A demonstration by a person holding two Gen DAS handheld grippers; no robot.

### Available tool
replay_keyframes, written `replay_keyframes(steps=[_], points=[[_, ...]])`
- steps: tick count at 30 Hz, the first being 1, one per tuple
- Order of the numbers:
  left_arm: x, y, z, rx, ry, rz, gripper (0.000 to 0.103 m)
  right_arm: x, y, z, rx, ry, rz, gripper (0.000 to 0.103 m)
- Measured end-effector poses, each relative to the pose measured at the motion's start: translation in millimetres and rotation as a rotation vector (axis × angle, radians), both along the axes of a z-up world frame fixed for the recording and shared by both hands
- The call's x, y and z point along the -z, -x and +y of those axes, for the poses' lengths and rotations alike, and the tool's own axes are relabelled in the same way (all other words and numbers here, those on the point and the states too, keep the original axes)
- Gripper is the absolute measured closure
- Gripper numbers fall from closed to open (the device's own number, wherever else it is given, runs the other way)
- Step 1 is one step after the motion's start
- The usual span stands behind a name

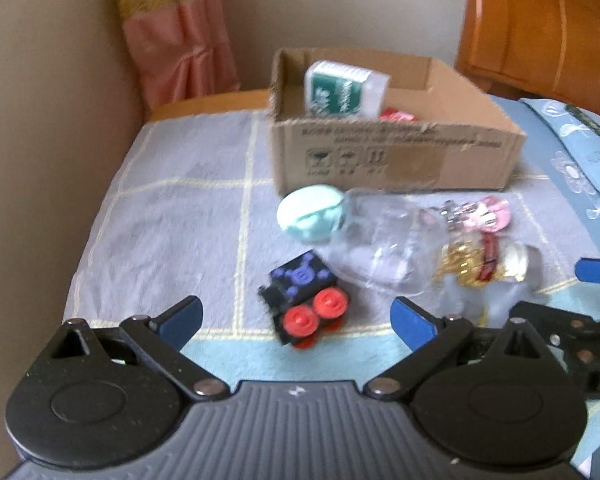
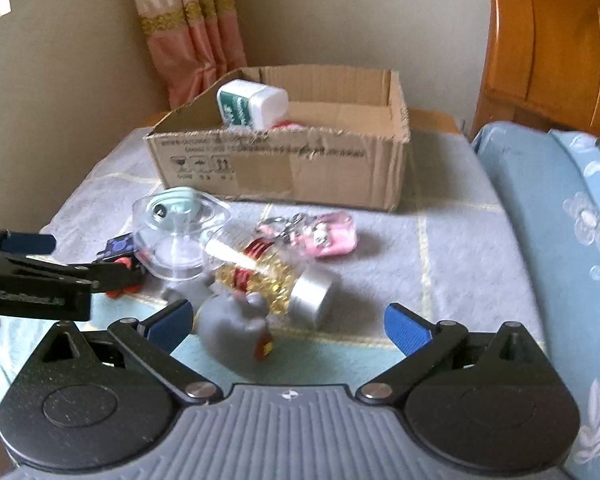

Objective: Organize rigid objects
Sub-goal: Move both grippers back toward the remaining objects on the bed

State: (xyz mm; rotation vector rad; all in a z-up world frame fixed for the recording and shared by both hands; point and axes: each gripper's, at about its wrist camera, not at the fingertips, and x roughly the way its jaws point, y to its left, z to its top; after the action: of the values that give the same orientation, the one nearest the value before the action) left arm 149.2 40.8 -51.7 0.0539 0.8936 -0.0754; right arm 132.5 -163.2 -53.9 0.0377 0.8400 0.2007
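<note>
Left tongs (image 1: pixel 296 316) spread wide, empty, low centre of left view; black toy train (image 1: pixel 304 298) with red wheels lies between blue pads, not touched. Right tongs (image 2: pixel 288 322) spread wide, empty; grey figurine (image 2: pixel 234 320) between pads, gold-filled jar (image 2: pixel 276 284) just behind. Clear plastic case (image 1: pixel 380 240), mint round case (image 1: pixel 310 214), pink keychain (image 2: pixel 324 234) mid-frame on bed blanket (image 1: pixel 172 208). Cardboard box (image 2: pixel 300 168) upper centre, green-white container (image 2: pixel 248 104) inside.

Black toy train (image 1: pixel 302 300) — red wheels, purple print — on grey-checked blanket (image 1: pixel 180 220).
</note>
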Motion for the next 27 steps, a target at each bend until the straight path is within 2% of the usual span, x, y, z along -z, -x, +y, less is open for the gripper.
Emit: replay_keyframes(steps=[3, 7, 14, 17, 20, 27], points=[[3, -2, 7, -0.012, 0.001, 0.010, 0.003, 1, 2, 10, -0.028, 0.002, -0.017, 0.000], [4, -3, 17, -0.036, -0.017, 0.002, 0.003, 4, 0, 30, -0.053, 0.052, -0.046, 0.000], [7, -4, 31, -0.041, -0.012, 0.004, 0.003, 12, -4, 52, -0.021, 0.111, -0.098, 0.000], [8, -4, 33, -0.024, 0.011, 0.008, 0.003, 16, -4, 59, -0.014, 0.176, -0.110, 0.000], [9, -5, 29, 0.008, 0.017, 0.008, 0.003, 19, -3, 56, -0.008, 0.218, -0.110, 0.000], [14, -11, 19, 0.059, 0.016, 0.004, 0.003, 19, 9, 22, -0.001, 0.205, -0.089, 0.000]])
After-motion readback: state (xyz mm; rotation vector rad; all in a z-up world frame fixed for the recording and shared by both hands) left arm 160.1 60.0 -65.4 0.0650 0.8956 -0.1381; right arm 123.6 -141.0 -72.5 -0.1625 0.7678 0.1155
